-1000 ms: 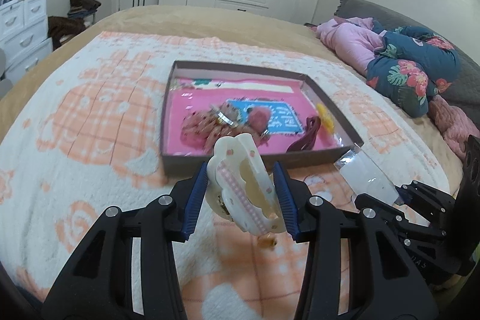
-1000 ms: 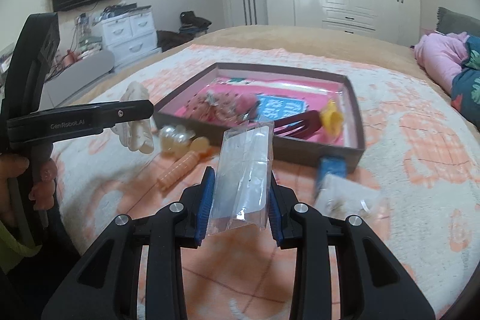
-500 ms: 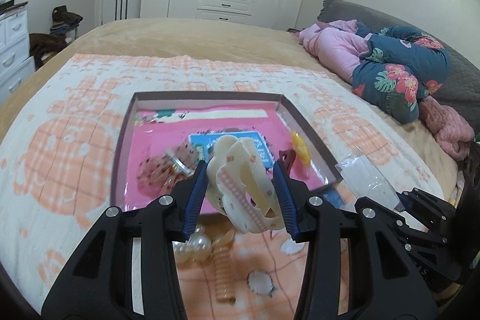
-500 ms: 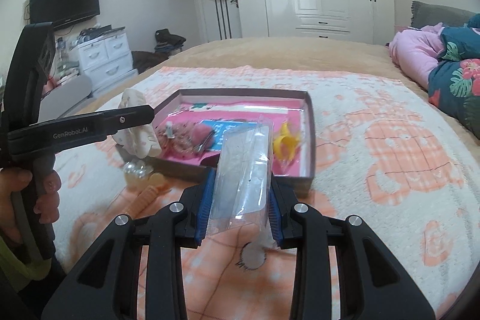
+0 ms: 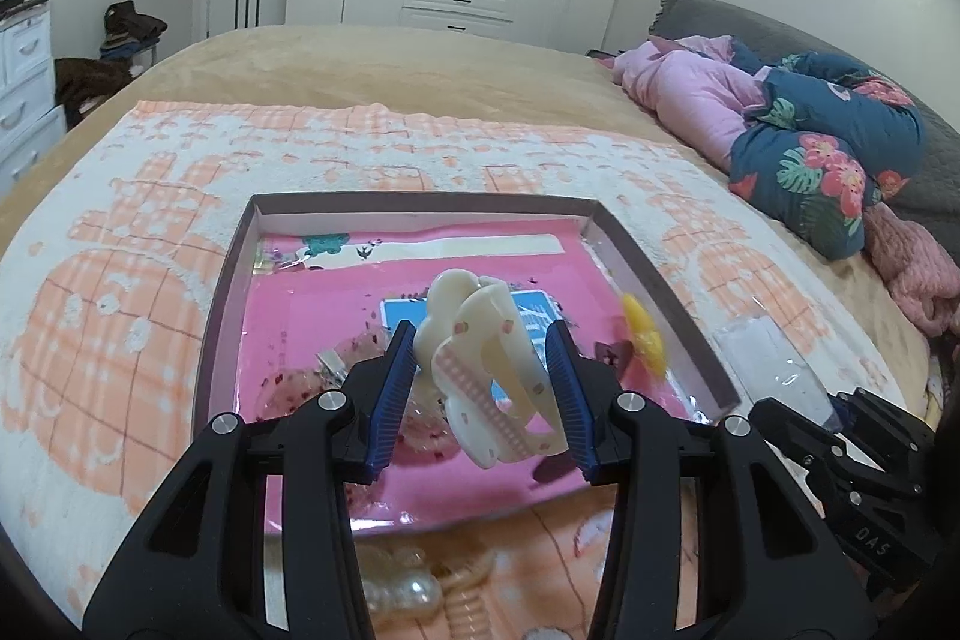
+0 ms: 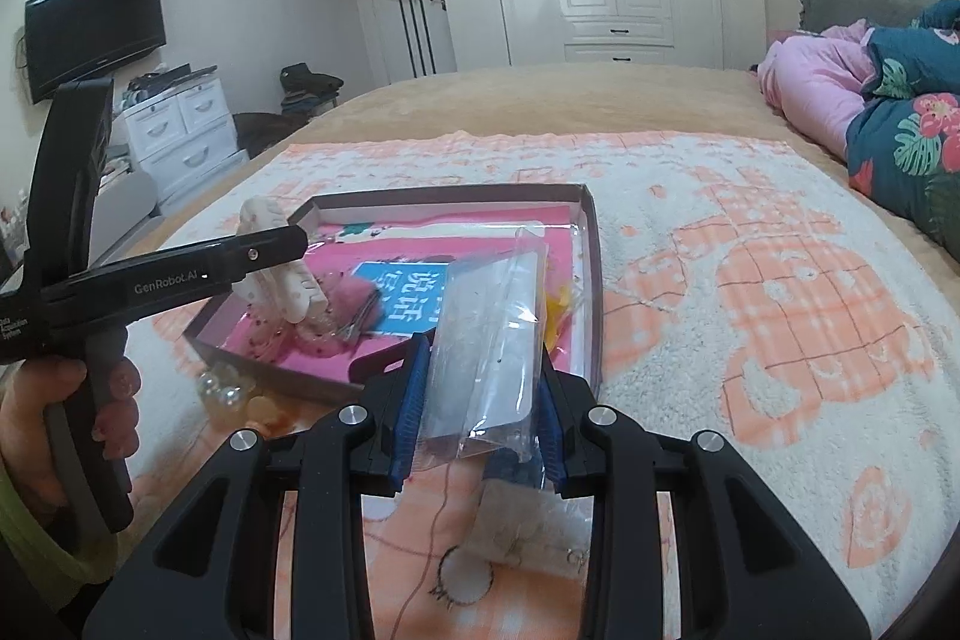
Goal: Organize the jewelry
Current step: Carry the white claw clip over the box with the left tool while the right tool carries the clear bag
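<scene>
My left gripper (image 5: 483, 394) is shut on a cream hair claw clip (image 5: 486, 370) and holds it over the near part of the shallow brown box (image 5: 222, 292) with a pink lining. In the right wrist view the same clip (image 6: 282, 280) hangs above the box (image 6: 591, 280). My right gripper (image 6: 483, 400) is shut on a clear plastic bag (image 6: 489, 340), held just in front of the box's near right corner. Inside the box lie a blue card (image 6: 408, 304), a yellow piece (image 5: 642, 340) and pink glittery hair pieces (image 5: 300, 382).
Pearl-like beads (image 6: 225, 391) and an orange coil (image 5: 468, 604) lie on the orange-and-white blanket (image 6: 780, 292) in front of the box. A hand (image 6: 54, 424) grips the left tool. Pink and floral bedding (image 5: 798, 130) is piled at the right. White drawers (image 6: 180, 130) stand at the left.
Both grippers have moved forward toward the box with their loads. The claw clip, earlier in front of the box's near wall, now hangs over its inside.
</scene>
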